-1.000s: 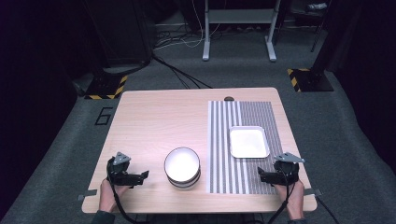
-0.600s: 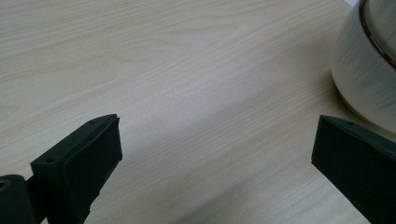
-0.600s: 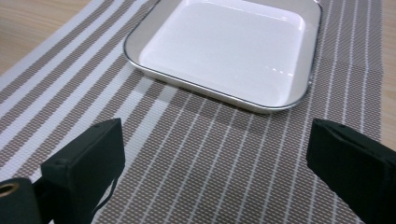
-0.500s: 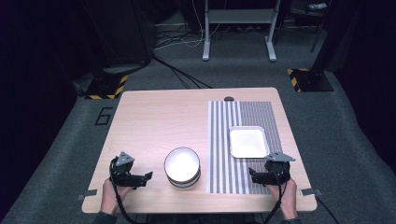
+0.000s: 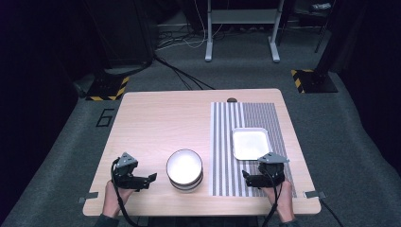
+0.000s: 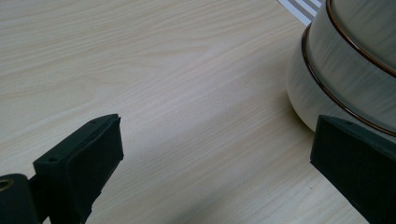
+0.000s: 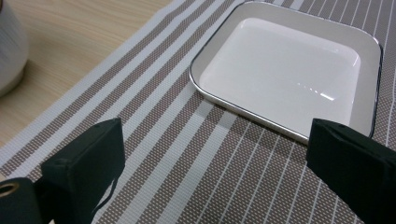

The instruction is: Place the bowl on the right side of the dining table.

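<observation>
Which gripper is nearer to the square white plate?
Right. The right gripper hovers over the striped mat just short of the square white plate, jaws open. The left gripper is across the table, beside the stacked bowls.

Bare surface [image 5: 161, 118] lies open behind and left of the stacked bowls [image 5: 184, 169], wide enough for any approach. The left tool [image 5: 150, 178], jaws apart, sits just left of the bowls, which block its rightward path. Right of the bowls, the striped mat [image 5: 222, 142] is free up to the square plate [image 5: 251, 143], which stands just ahead of the spread right tool [image 5: 247, 178].
</observation>
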Available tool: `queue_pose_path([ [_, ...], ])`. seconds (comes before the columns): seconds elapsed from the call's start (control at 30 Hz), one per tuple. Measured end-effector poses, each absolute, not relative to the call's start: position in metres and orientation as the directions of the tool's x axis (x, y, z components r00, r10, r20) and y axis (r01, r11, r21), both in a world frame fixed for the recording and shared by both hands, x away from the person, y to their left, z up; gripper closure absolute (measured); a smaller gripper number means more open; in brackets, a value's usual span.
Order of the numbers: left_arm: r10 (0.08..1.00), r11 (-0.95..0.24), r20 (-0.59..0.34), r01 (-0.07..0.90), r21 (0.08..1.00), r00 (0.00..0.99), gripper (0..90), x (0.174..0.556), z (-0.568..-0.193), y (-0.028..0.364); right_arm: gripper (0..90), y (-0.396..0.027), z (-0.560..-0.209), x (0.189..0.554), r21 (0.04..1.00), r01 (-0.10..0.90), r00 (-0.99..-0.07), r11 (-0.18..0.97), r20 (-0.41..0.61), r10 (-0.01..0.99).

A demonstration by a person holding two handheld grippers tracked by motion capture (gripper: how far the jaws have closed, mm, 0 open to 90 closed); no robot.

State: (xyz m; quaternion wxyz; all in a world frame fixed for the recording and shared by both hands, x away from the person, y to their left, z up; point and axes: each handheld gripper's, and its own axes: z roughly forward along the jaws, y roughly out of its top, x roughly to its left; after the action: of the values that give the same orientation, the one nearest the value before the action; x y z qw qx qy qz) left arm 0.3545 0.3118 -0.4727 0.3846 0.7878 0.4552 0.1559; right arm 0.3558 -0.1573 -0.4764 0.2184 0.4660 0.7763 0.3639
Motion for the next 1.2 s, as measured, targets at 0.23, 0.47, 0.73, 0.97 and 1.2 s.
queue_pose_path([
  [0.23,0.826,-0.287,-0.114,0.587,0.757,0.552,2.7,0.354,-0.467,0.306,4.1,-0.150,-0.468,0.353,0.777,0.550,-0.495,0.306,0.007,0.869],
  [0.47,0.816,-0.288,-0.121,0.579,0.763,0.565,2.8,0.354,-0.461,0.302,4.2,-0.137,-0.459,0.352,0.781,0.529,-0.525,0.332,-0.007,0.851],
  [0.73,0.811,-0.281,-0.126,0.570,0.772,0.571,3.2,0.354,-0.451,0.302,4.5,-0.124,-0.448,0.355,0.783,0.507,-0.557,0.361,-0.021,0.830],
  [0.97,0.802,-0.290,-0.119,0.557,0.778,0.585,4.0,0.354,-0.443,0.299,6.2,-0.114,-0.438,0.356,0.801,0.478,-0.573,0.361,-0.027,0.819],
  [1.2,0.797,-0.269,-0.133,0.543,0.795,0.590,4.2,0.356,-0.434,0.297,5.7,-0.106,-0.428,0.358,0.805,0.463,-0.596,0.372,-0.027,0.802],
])
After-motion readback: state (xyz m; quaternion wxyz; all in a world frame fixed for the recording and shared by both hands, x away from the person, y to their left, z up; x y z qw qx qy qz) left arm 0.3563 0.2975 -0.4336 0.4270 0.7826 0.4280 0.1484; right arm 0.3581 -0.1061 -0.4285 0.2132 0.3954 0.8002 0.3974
